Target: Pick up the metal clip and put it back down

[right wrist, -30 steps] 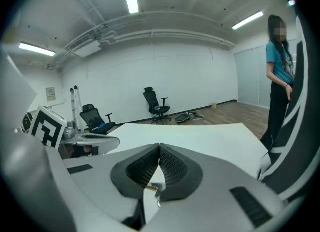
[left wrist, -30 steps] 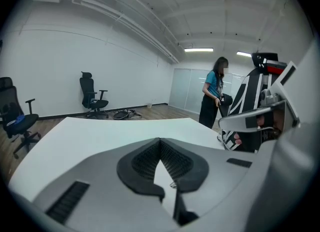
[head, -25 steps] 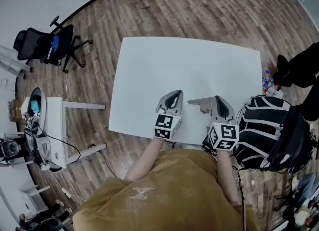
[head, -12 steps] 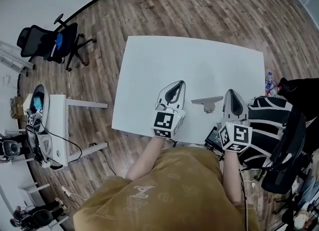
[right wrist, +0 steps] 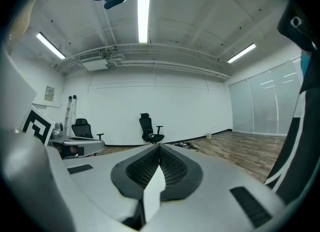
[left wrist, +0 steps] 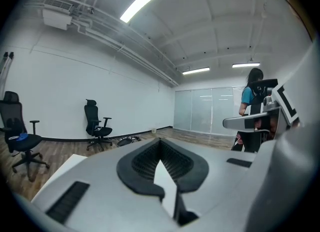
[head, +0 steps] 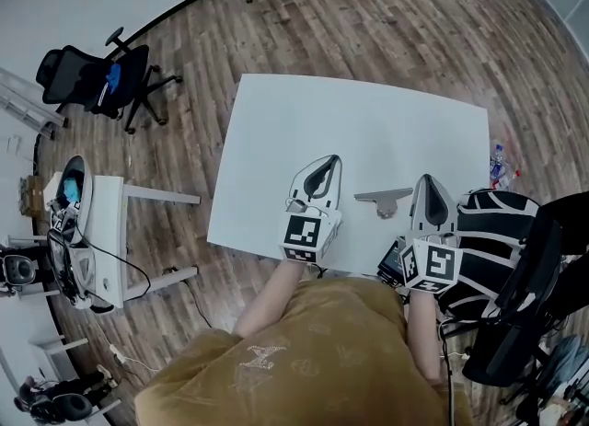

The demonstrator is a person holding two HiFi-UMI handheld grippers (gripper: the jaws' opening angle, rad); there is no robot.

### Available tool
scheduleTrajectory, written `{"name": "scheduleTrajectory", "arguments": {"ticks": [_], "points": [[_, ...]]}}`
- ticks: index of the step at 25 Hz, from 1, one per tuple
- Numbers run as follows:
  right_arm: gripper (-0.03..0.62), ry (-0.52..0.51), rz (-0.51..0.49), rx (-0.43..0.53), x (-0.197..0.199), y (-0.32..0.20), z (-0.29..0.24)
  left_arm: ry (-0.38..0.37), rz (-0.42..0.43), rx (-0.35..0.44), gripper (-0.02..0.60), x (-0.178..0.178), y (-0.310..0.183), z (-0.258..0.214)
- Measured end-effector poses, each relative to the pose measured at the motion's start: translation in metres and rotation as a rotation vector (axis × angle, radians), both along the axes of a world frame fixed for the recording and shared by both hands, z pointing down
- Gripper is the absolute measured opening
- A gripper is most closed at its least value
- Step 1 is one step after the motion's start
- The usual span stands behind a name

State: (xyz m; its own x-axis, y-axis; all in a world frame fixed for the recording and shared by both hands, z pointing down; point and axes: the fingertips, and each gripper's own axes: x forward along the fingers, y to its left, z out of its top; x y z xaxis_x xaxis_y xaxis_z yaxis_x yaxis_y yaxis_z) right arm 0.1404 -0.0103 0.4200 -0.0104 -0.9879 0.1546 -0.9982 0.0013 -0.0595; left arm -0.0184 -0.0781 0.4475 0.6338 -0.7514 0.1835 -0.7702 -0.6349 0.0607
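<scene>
No word, number or brand name can be read. Black-and-white square code patterns are carried on the white cube [head: 305, 236] of the left gripper [head: 324, 166], at six o'clock in the head view, and on the matching cube [head: 432, 266] of the right gripper [head: 429, 183], at five o'clock. A pale crossed emblem [head: 255, 356] is printed on the mustard-yellow fabric shirt [head: 331, 341] at six o'clock; no letters can be made out in it. A small framed sheet [right wrist: 49, 93] is fixed to the white wall [right wrist: 190, 110] at nine o'clock in the right gripper view, its print too small to be read.
</scene>
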Motion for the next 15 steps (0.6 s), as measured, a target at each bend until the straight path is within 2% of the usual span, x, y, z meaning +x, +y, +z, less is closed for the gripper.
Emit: {"name": "scheduleTrajectory", "arguments": {"ticks": [6,15], "points": [[0.009,-0.006,-0.007,0.018,-0.0007,0.0004,-0.0045,-0.016,-0.017,0.045,0.005,-0.0021,-0.0003,-0.0069],[0.009,-0.003,0.002,0.034,0.0032,0.0003,-0.0083,-0.018,-0.013,0.053,0.005,0.0018,-0.0009,-0.0087]]}}
